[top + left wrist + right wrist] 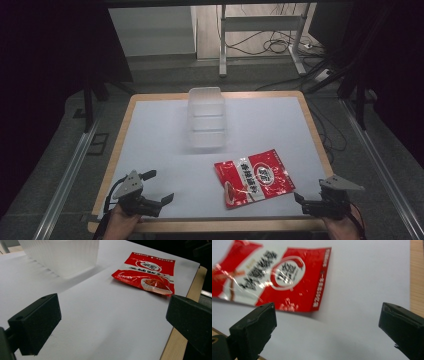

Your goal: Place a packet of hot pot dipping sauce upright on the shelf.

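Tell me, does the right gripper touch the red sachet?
Apart. In the right gripper view, bare white table lies between the open right gripper and the red sachet.

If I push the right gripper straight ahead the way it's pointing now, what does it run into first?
Probably the red sachet. The right gripper, jaws open and holding nothing, faces it across bare white table surface, with the sachet's near edge just beyond the left jaw. Depth is unclear; aimed lower, it would touch the surface first.

Bare bench (150,135) lies between both tools and the red packet (254,177); the clear tub (205,117) stands behind it, well apart.
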`<state>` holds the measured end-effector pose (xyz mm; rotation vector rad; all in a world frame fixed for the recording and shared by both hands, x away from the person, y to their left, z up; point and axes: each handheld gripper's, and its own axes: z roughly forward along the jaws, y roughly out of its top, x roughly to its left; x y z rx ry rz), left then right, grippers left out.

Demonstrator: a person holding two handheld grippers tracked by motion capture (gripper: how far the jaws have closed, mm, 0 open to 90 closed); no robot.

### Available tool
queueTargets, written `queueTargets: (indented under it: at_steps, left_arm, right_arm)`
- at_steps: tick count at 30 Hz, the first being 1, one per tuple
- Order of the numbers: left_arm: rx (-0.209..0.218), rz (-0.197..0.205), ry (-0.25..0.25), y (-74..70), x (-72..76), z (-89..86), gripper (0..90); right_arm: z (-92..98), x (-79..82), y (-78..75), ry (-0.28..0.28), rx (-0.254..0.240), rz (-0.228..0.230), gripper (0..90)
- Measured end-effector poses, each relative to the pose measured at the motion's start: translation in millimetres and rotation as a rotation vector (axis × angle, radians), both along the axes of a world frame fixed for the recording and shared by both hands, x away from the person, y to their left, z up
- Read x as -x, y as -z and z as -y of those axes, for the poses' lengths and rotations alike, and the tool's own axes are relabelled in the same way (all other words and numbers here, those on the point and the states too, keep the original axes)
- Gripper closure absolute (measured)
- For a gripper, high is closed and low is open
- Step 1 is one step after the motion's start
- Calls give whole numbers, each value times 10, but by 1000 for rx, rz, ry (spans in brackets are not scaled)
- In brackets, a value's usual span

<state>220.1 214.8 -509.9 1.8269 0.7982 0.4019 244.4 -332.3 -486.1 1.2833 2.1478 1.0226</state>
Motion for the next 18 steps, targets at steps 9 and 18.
queueTargets:
  at_steps: [9, 18]
  left_arm:
    - [-10, -7, 7, 3, 0, 11, 0]
    - [-14, -12, 9, 4, -1, 15, 0]
  right_arm:
    - [22, -24, 32, -6, -21, 12, 13]
    - [11, -41, 55, -21, -12, 16, 11]
